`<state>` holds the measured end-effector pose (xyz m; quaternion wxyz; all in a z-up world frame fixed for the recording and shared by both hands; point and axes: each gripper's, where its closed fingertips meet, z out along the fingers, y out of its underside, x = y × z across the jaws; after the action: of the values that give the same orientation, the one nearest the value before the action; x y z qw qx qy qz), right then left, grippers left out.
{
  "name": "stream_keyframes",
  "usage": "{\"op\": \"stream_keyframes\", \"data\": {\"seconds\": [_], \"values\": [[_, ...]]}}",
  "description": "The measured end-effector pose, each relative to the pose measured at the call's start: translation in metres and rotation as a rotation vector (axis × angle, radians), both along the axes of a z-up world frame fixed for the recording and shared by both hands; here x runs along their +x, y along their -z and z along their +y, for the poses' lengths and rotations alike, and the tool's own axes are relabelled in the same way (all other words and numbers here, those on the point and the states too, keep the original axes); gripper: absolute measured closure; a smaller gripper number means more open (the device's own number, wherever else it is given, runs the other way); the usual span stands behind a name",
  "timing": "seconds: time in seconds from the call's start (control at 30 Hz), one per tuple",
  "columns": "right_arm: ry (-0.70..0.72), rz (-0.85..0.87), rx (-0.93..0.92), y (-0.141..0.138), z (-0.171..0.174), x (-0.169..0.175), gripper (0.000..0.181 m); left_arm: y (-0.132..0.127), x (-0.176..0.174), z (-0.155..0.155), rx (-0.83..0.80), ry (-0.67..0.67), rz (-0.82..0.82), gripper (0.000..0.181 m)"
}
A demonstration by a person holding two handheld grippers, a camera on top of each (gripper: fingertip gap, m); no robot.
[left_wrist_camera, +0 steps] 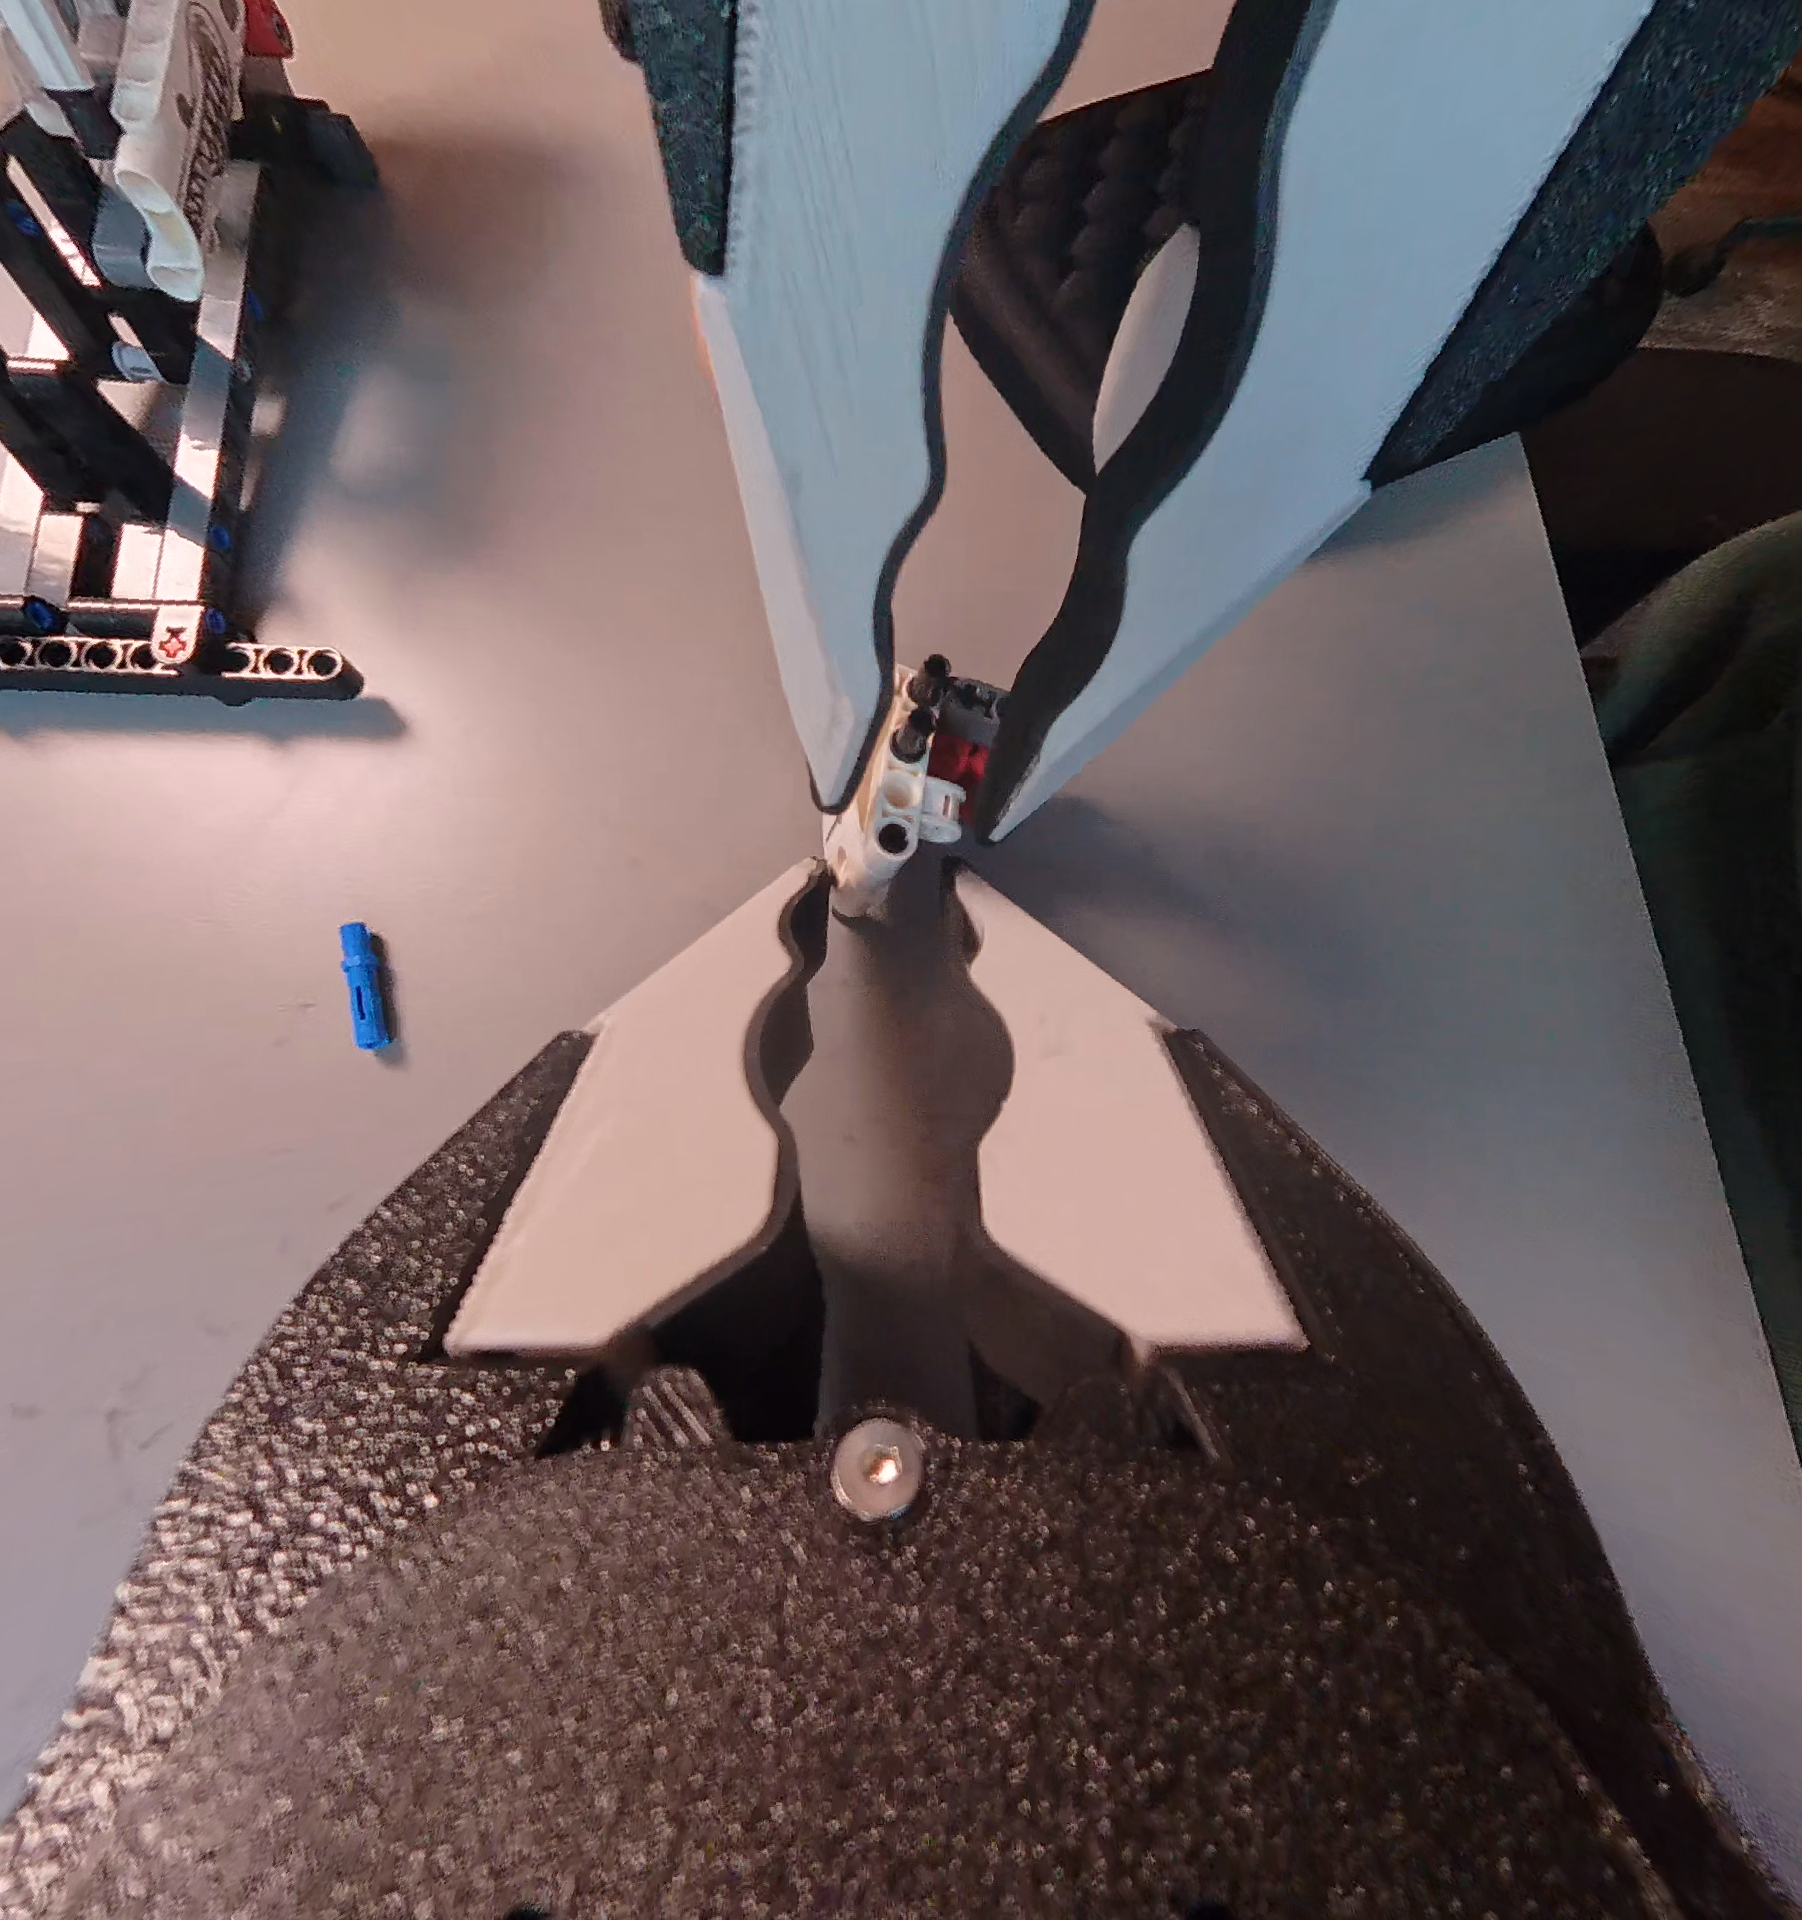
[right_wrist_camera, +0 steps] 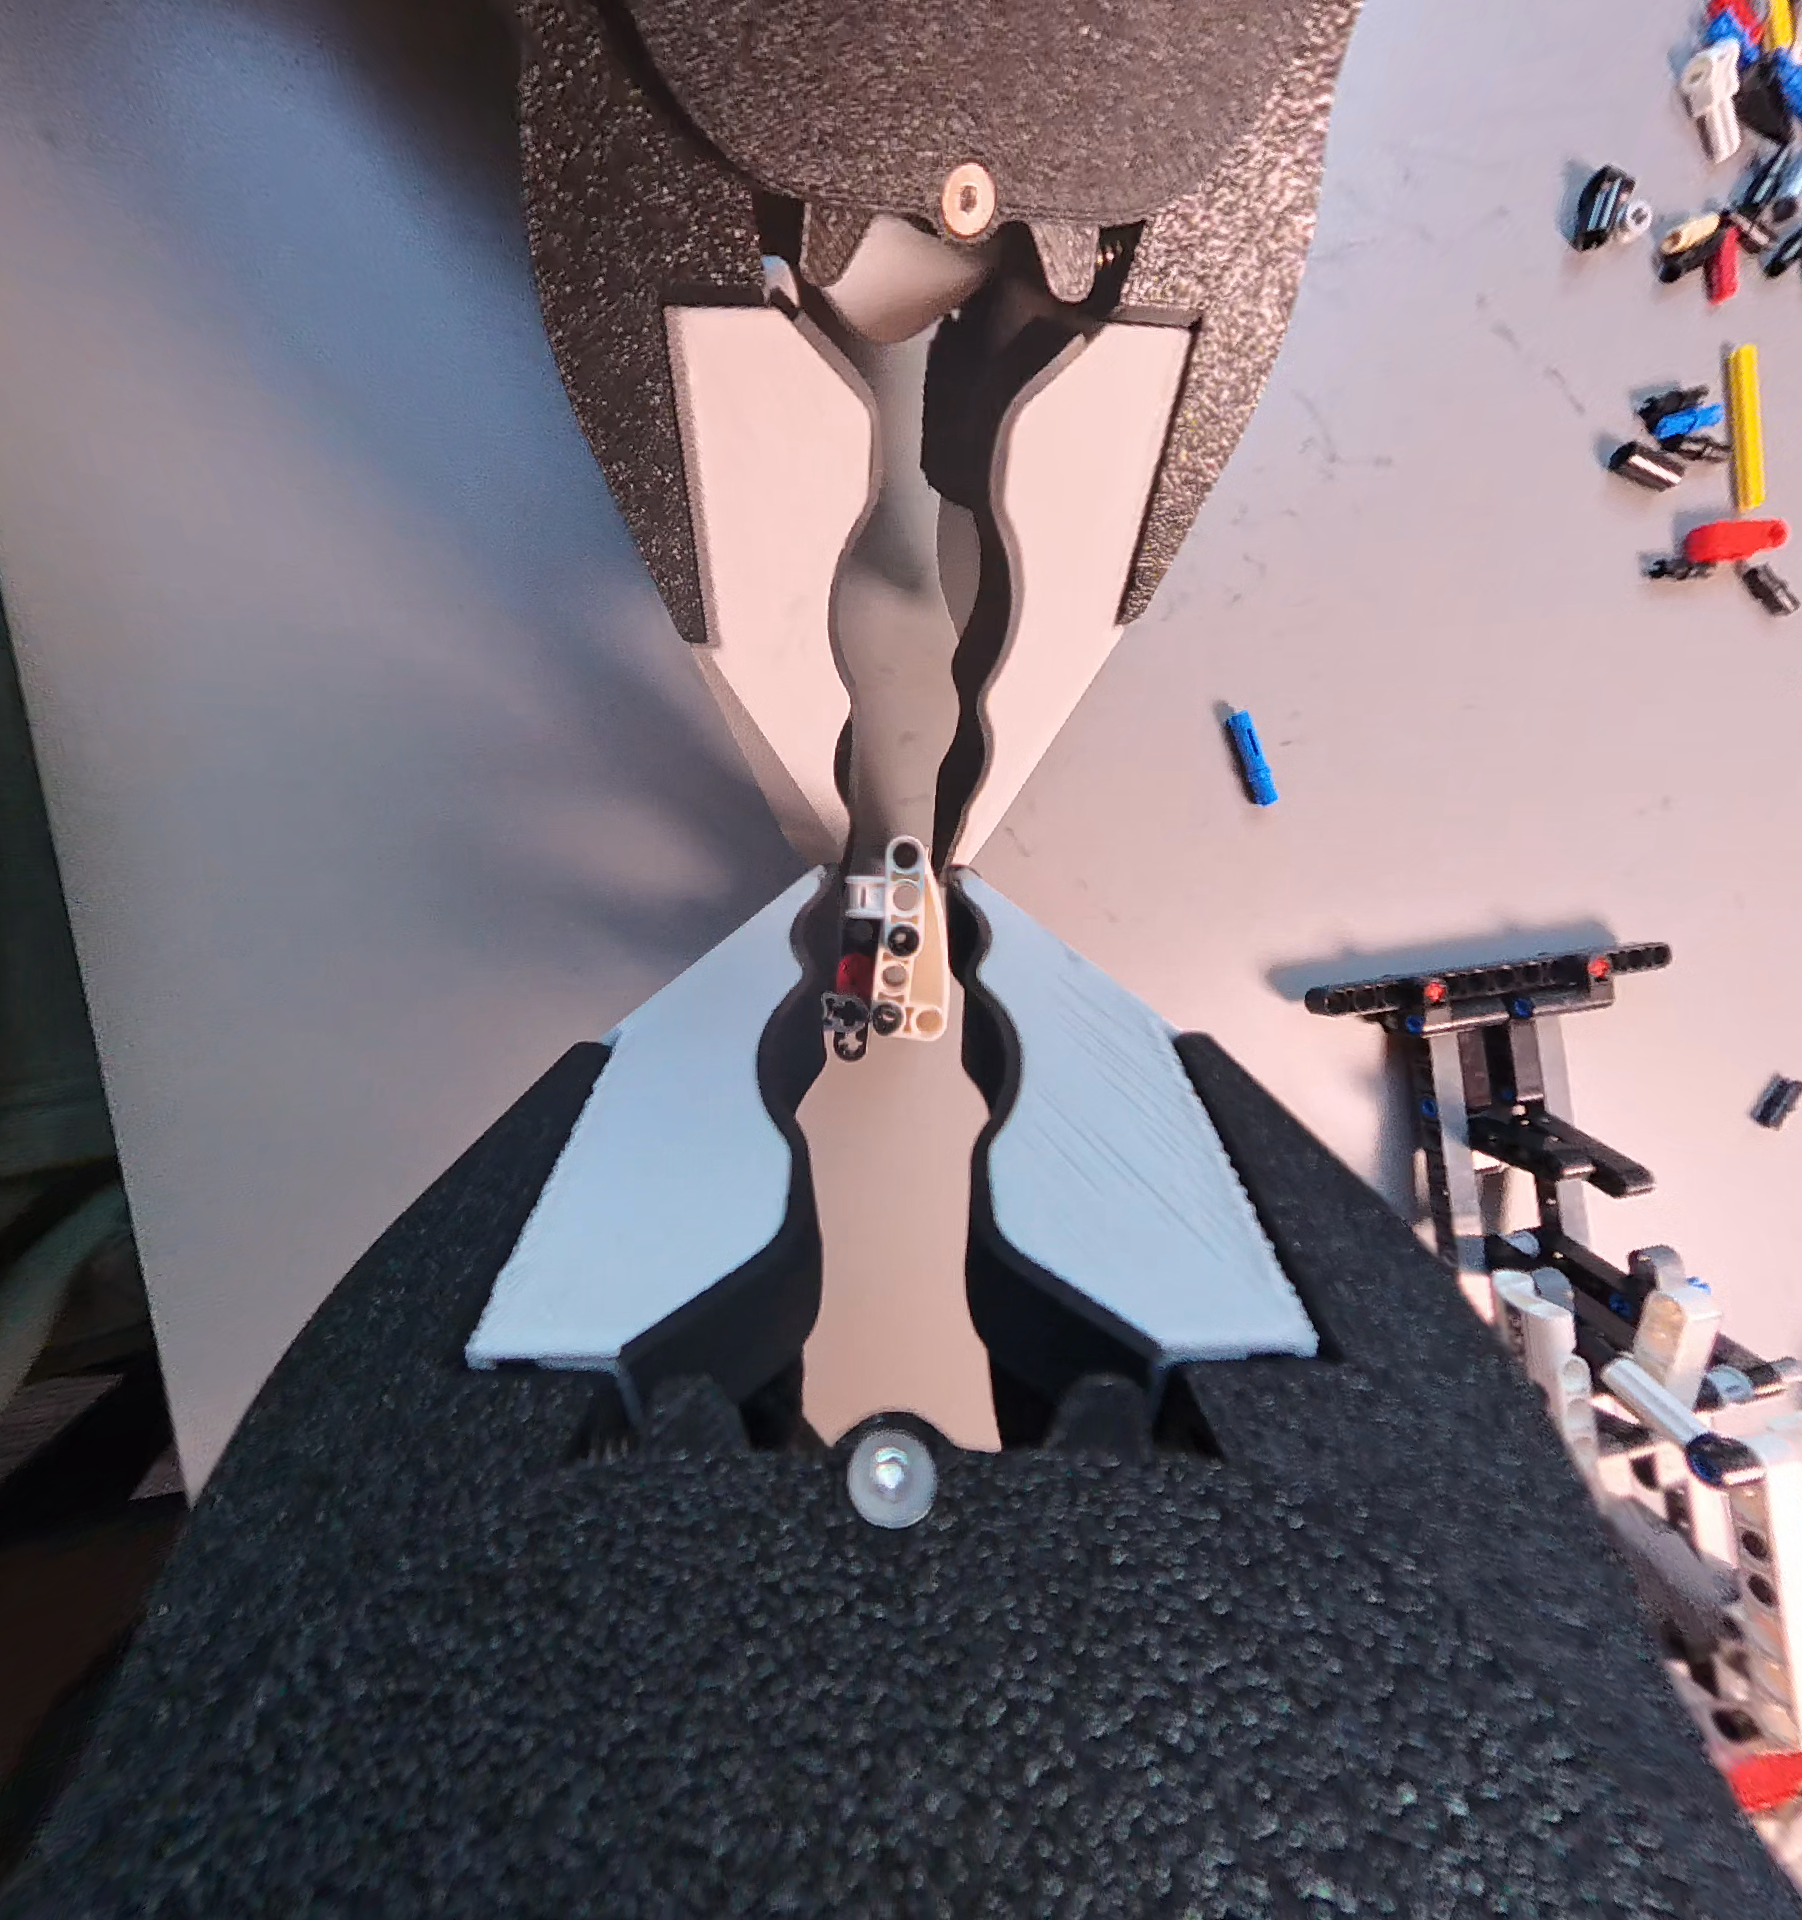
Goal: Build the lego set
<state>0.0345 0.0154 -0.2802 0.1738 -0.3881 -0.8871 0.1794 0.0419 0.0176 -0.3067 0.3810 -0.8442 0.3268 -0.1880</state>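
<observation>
A small lego sub-assembly (right_wrist_camera: pixel 892 961), a white beam with black pins and red and grey parts, is clamped between my right gripper's (right_wrist_camera: pixel 894 904) fingers above the table. It also shows in the left wrist view (left_wrist_camera: pixel 923 764), where the right gripper (left_wrist_camera: pixel 907 805) comes in from the top. My left gripper (left_wrist_camera: pixel 895 881) meets it tip to tip, fingers a narrow gap apart. The white beam's end (left_wrist_camera: pixel 866 878) just reaches between its tips, touching the left fingertip (left_wrist_camera: pixel 819 883) at most. In the right wrist view the left gripper (right_wrist_camera: pixel 897 842) comes in from above.
A loose blue pin (left_wrist_camera: pixel 365 987) (right_wrist_camera: pixel 1250 753) lies on the grey table (left_wrist_camera: pixel 461 1247). The partly built black and white model (left_wrist_camera: pixel 97 416) (right_wrist_camera: pixel 1499 1122) stands beside it. A pile of loose pieces (right_wrist_camera: pixel 1759 156), a yellow axle (right_wrist_camera: pixel 1746 426) and a red piece (right_wrist_camera: pixel 1733 538) lie farther off. The table edge (left_wrist_camera: pixel 1603 779) is close. Both grippers' tips are close together, under 4 cm apart.
</observation>
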Motion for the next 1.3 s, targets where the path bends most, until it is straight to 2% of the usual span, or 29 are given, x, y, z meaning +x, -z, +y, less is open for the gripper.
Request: {"op": "stream_keyframes", "data": {"seconds": [0.23, 0.43, 0.73, 1.2, 1.23, 1.3], "values": [[-0.077, 0.077, 0.057, 0.005, -0.001, 0.001, 0.166, 0.001, -0.001, 0.003, 0.018, -0.003, 0.030, 0.170], [-0.093, 0.126, -0.045, 0.005, -0.002, 0.001, 0.166, 0.002, 0.000, 0.004, 0.048, 0.010, 0.060, 0.171], [0.027, 0.196, -0.159, 0.005, 0.000, -0.002, 0.167, 0.002, -0.002, 0.005, 0.036, -0.029, 0.052, 0.172], [0.019, 0.278, -0.277, 0.004, -0.003, -0.003, 0.166, 0.002, -0.003, 0.003, 0.015, -0.099, 0.032, 0.172], [0.022, 0.279, -0.298, 0.003, -0.003, -0.003, 0.165, 0.002, -0.003, 0.003, 0.016, -0.102, 0.033, 0.172], [0.007, 0.280, -0.373, -0.006, -0.006, 0.001, 0.142, 0.002, -0.005, 0.003, 0.014, -0.108, 0.032, 0.172]]}}
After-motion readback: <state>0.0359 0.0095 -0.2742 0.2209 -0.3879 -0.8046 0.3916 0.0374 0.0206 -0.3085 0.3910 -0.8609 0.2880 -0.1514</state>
